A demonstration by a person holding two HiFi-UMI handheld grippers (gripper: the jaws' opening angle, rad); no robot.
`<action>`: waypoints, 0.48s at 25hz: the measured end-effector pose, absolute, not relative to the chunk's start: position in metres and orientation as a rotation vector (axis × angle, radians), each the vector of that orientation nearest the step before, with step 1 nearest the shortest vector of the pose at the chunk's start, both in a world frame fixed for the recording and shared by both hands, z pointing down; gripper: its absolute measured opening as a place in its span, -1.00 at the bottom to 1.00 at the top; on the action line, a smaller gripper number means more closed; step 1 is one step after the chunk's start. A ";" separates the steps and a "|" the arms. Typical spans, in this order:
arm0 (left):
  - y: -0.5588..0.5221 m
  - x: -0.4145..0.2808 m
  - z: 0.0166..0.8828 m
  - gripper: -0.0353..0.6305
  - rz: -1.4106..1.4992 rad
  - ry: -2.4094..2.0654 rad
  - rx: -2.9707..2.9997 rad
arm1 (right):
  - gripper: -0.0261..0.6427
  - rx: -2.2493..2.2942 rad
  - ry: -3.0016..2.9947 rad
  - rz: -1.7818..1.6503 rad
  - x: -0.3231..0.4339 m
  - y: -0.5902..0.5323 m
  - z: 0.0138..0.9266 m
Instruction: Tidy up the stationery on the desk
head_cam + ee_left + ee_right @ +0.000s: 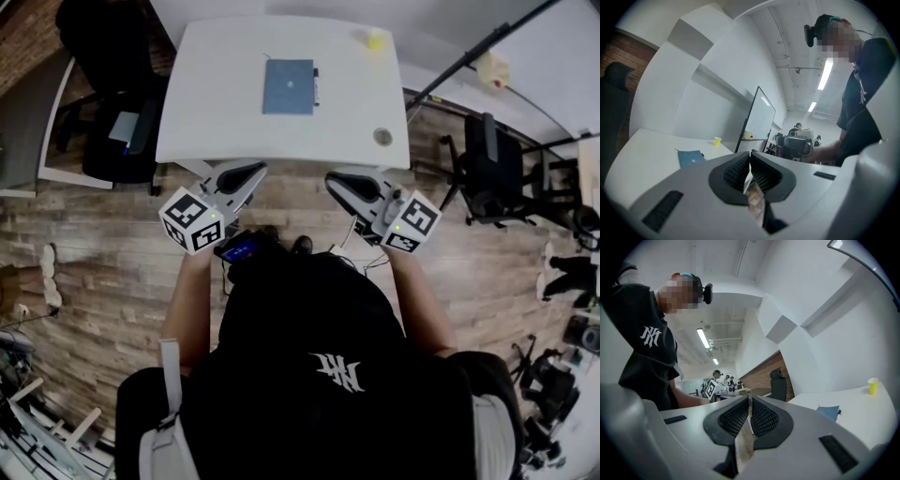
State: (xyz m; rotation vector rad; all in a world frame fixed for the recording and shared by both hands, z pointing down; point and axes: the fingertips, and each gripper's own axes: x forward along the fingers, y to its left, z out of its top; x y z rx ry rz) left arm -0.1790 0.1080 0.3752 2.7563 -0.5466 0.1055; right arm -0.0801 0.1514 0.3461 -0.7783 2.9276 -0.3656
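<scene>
a: what are the jaws doing?
b: left gripper [251, 172] and right gripper [339, 178] are both pressed together, holding nothing.
a: and the stationery?
b: a blue notebook [288, 86] lies flat on the desk [216, 94], well ahead of both jaws.

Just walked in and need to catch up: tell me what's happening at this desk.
A person stands before the white desk, a gripper in each hand. The left gripper and right gripper hang short of its near edge, jaws together and empty. A blue notebook with a pen along its right side and a small yellow cup sit on the desk, untouched.
</scene>
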 end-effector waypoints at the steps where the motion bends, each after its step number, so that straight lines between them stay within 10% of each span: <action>1: 0.109 -0.177 0.377 -0.86 0.106 -0.551 2.753 | -0.77 -0.771 2.935 -0.364 -0.078 0.153 0.348; 12: 0.129 -0.156 0.391 -0.86 0.111 -0.567 2.718 | -0.77 -0.762 2.853 -0.462 -0.049 0.163 0.337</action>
